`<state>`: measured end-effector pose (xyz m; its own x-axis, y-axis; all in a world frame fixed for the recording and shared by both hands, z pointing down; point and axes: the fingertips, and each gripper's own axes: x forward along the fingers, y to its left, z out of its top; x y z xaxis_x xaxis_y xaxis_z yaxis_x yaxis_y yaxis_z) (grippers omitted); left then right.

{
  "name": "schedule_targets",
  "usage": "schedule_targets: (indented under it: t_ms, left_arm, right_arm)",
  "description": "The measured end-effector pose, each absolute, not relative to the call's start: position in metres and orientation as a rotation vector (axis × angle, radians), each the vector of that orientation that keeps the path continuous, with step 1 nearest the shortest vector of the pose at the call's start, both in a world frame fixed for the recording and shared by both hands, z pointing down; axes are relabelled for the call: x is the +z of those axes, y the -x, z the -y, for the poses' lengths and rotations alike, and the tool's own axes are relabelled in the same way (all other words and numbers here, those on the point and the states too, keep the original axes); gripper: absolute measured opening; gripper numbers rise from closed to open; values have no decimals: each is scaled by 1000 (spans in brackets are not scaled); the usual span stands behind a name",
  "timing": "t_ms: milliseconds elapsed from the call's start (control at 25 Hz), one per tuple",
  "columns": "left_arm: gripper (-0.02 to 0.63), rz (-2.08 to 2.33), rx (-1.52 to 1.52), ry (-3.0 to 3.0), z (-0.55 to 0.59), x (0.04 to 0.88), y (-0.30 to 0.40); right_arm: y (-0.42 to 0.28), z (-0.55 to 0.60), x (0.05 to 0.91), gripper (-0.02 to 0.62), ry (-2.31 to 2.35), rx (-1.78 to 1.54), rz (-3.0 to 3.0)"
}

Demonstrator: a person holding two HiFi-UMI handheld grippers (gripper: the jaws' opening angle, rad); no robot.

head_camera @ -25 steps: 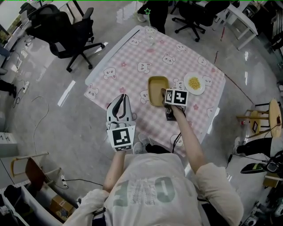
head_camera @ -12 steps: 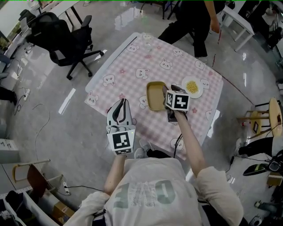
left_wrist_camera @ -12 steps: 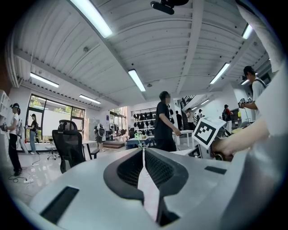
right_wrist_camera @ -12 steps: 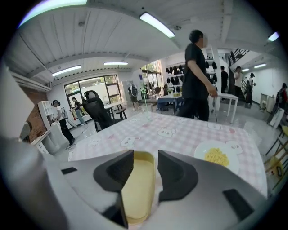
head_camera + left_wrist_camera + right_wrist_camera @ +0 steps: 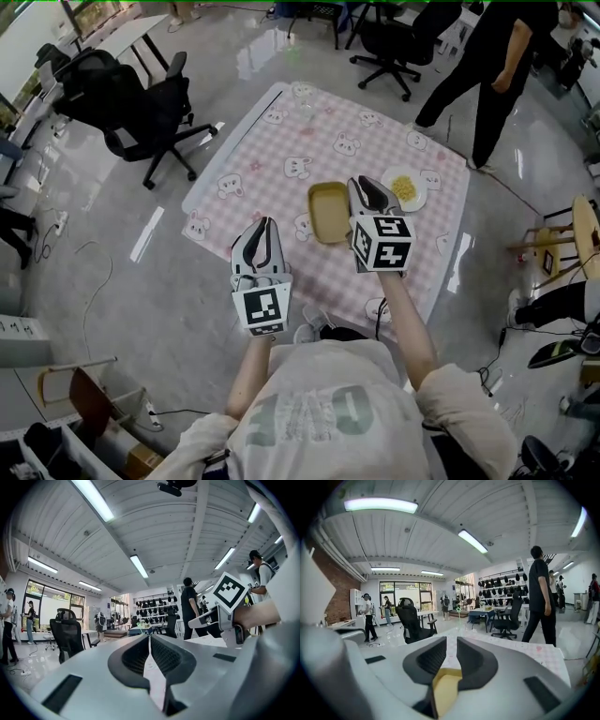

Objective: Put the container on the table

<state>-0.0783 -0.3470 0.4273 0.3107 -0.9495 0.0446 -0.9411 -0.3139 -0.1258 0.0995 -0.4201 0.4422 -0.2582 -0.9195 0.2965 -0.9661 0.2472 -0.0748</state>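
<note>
Both forearms reach forward, side by side. The left gripper points level, its jaws pressed together on nothing. The right gripper tilts slightly downward; its jaws have just been closing to a narrow gap, with nothing between them.

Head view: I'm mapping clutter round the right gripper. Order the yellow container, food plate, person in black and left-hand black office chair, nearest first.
The right gripper has jaws that have just been closing, with nothing between them.
1. Yellow container, just left, and food plate, just right: too close to call.
2. Person in black, upper right.
3. Black office chair, far left.
</note>
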Motion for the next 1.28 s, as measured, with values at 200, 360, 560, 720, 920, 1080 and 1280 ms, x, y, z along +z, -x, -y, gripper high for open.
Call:
schedule_targets:
  t_ms: [200, 360, 560, 720, 920, 1080, 1280]
  left_arm:
    - [32, -1789, -161, 2476, 348, 423, 78]
    - [32, -1769, -153, 2480, 347, 420, 73]
    - [32, -1760, -157, 2480, 344, 422, 73]
    - [32, -1772, -167, 2481, 345, 425, 76]
    - [32, -1781, -167, 2473, 346, 426, 79]
    - [32, -1775, -162, 2476, 346, 425, 78]
    - [32, -1757, -145, 2486, 346, 424, 72]
  right_arm:
    - [-95, 396, 420, 49, -1843, 225, 2379]
    - [-94, 373, 415, 40, -1893, 150, 2394]
    - [-97, 343, 430, 35, -1942, 168, 2391]
    - [-100, 329, 449, 31, -1955, 193, 2371]
    - [-106, 321, 460, 29, -1965, 238, 2343]
    - [-108, 323, 459, 29, -1969, 239, 2338]
    - [-109, 324, 457, 29, -1987, 237, 2336]
